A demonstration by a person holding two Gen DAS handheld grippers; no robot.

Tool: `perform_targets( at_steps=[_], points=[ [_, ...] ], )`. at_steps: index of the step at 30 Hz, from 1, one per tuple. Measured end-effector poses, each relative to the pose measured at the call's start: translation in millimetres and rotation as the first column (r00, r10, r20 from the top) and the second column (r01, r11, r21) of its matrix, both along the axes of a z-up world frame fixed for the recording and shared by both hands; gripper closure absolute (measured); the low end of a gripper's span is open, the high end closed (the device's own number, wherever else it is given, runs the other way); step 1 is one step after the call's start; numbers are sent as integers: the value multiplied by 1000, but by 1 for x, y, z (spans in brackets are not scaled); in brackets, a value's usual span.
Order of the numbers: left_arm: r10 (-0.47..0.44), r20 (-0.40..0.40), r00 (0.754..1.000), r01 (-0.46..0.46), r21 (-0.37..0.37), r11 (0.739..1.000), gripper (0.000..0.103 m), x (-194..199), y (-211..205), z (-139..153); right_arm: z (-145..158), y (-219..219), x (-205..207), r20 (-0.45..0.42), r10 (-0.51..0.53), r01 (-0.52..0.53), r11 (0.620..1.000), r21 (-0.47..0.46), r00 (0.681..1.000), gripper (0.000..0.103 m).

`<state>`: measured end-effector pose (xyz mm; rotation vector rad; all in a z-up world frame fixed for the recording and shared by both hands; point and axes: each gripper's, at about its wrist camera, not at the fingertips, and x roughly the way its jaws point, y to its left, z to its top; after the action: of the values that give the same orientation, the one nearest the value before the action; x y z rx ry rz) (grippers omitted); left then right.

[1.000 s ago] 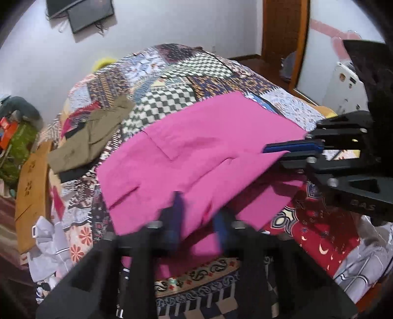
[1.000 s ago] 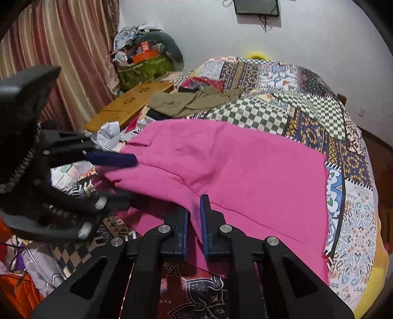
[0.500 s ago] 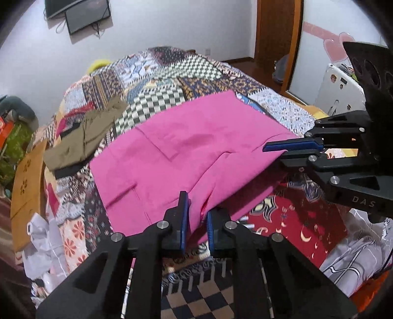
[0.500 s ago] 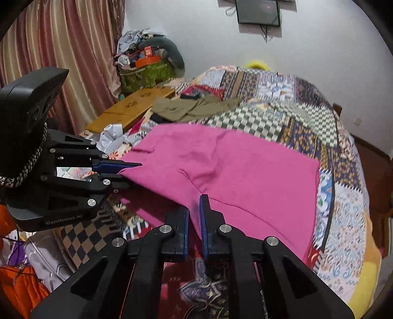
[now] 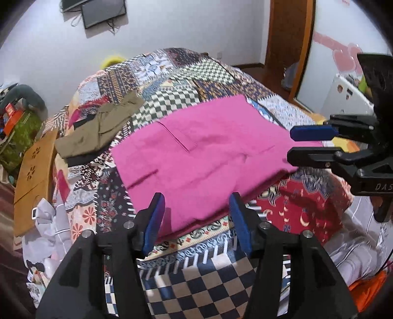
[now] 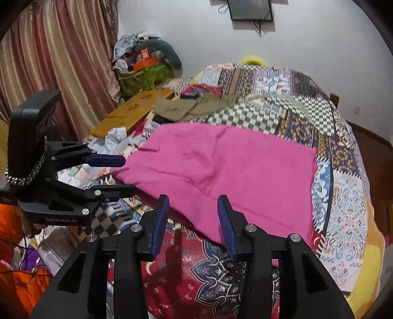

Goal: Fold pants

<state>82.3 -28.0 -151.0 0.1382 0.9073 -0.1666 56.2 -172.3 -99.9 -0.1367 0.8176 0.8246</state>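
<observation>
- We see the pink pants [image 5: 203, 157] lying folded into a broad flat slab on the patchwork quilt [image 5: 186, 81], their near edge close to the foot of the bed.
- Our left gripper [image 5: 196, 213] hovers just over that near edge; its jaws have just been opening and now stand about halfway apart, blue pads [image 5: 153, 220] clear of the cloth and gripping nothing.
- In the left wrist view the right gripper [image 5: 294, 144] reaches in from the right side, its fingers parted at the pants' right-hand corner; we cannot tell whether the lower finger touches the fabric there.
- From the right wrist view our right gripper [image 6: 194, 216] sits over the pants' [image 6: 221, 166] near hem, jaws also just opened to a moderate gap, with pink cloth visible between the fingers but not pinched.
- In that same view the left gripper [image 6: 125, 174] comes in from the left, its fingers spread at the pants' left corner.
- A khaki garment [image 5: 98, 127] lies crumpled farther up the quilt, beyond the pants and apart from them.
- A wooden board [image 6: 132, 110] rests at the bed's edge near the striped curtain [image 6: 56, 61].
- A dark screen [image 6: 250, 9] hangs on the white wall behind the bed.
- White cloth [image 5: 46, 220] is bunched at the quilt's left side, below the board.
</observation>
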Motion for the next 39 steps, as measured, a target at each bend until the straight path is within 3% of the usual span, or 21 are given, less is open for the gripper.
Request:
perform_targets(
  at_steps=[6,11,15,17,18,25,36,39],
  points=[
    [67,57,996,-64,-63,996,32,13,13,18,3,6,13,-9,-33,33,999,38,999,59],
    [101,9,995,-100,-90,991,30,30,18,1,-12,16,24,-52,-43,45,998,32,998,59],
    [138,-68,988,-139,0,990,30,42,22,-35,-31,19,28,-82,-46,45,999,-17,996,59],
    [138,-71,988,-140,-17,990,24,40,29,-46,-42,13,30,-103,-61,58,998,-32,993,59],
    [148,-63,987,-150,-24,988,19,38,34,-47,-46,8,31,-113,-72,68,997,-35,991,59],
    [159,-61,985,-161,-25,987,16,28,50,-45,-50,-36,32,-105,-174,169,984,-49,979,59],
    [171,-28,985,-169,47,984,16,17,56,-36,-61,-101,29,-144,-336,331,942,-58,931,55],
    [202,-9,979,-200,101,975,17,17,60,-33,-63,-110,28,-139,-359,350,933,-81,923,55]
  ],
)
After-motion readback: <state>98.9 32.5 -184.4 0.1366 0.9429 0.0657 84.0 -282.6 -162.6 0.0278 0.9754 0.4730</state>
